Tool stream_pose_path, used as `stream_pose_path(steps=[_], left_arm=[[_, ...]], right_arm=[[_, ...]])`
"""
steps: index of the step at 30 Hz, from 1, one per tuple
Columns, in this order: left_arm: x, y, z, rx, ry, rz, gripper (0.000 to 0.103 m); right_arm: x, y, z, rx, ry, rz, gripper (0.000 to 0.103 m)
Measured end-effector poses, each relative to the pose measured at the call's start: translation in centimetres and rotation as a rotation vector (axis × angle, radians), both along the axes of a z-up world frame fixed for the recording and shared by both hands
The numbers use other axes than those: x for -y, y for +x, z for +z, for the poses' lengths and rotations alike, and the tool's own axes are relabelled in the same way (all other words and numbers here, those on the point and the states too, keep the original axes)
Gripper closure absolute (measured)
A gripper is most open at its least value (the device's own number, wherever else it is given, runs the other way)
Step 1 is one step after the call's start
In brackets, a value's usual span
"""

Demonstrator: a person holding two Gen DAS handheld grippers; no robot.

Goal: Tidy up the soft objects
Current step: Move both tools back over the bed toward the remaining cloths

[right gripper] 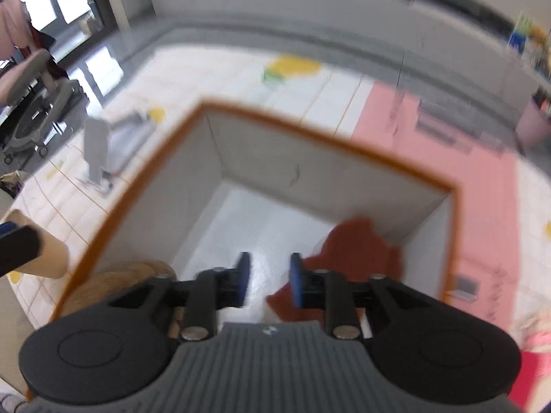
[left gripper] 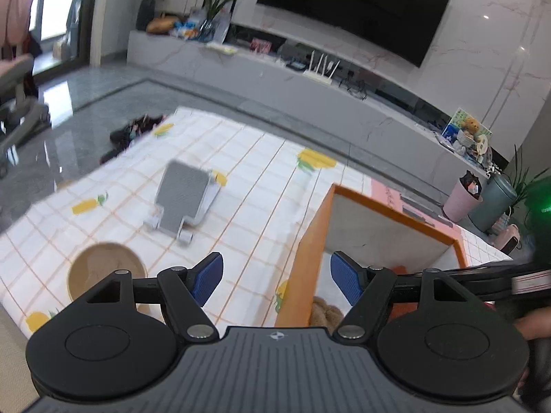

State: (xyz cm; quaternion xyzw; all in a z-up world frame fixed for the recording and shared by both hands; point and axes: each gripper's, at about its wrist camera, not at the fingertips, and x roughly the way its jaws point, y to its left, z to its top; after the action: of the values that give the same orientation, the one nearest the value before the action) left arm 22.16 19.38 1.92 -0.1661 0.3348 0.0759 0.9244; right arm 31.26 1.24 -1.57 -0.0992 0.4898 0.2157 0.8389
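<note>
The tan plush (right gripper: 113, 282) in the box (right gripper: 310, 137) hides behind the right gripper (right gripper: 268, 277).

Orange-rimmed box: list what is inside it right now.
Inside the box, a rust-red soft item lies at the right of the white floor and a tan plush at the near-left corner. The right gripper hides the near edge.

Glossy white floor inside the orange-rimmed box (right gripper: 330, 179); matt checked tablecloth (left gripper: 241, 179); ribbed blue rubbery pads (left gripper: 206, 277).
</note>
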Motion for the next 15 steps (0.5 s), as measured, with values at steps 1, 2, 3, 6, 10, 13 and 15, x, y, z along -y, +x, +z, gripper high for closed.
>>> stream_pose_path(steps=[1, 2, 3, 6, 10, 13, 15], left_arm=[[0.4, -0.2, 0.4, 0.003, 0.013, -0.004, 0.019], [0.8, -0.3, 0.7, -0.005, 0.030, -0.003, 0.019], [1.2, -0.4, 1.1, -0.021, 0.059, -0.005, 0.020], [2.6, -1.3, 2.7, -0.003, 0.155, 0.006, 0.020], [4.5, -3.0, 4.6, 0.060, 0.128, -0.022, 0.020], [6.7, -4.0, 5.3, 0.080, 0.100, -0.103, 0.020], [8.3, -4.6, 5.6, 0.096, 0.103, -0.156, 0.020]], right_arm=[[0.6, -1.1, 2.0, 0.034, -0.027, 0.022, 0.078], [1.1, -1.7, 3.1, 0.054, -0.031, 0.024, 0.078], [1.7, -2.5, 4.1, 0.070, -0.030, 0.026, 0.076], [4.0, -4.6, 7.1, 0.118, -0.035, 0.007, 0.065], [7.9, -7.5, 10.6, 0.157, -0.055, -0.037, 0.057], [11.0, -9.9, 12.5, 0.197, -0.080, -0.082, 0.052], [13.4, -11.5, 13.2, 0.217, -0.082, -0.130, 0.047]])
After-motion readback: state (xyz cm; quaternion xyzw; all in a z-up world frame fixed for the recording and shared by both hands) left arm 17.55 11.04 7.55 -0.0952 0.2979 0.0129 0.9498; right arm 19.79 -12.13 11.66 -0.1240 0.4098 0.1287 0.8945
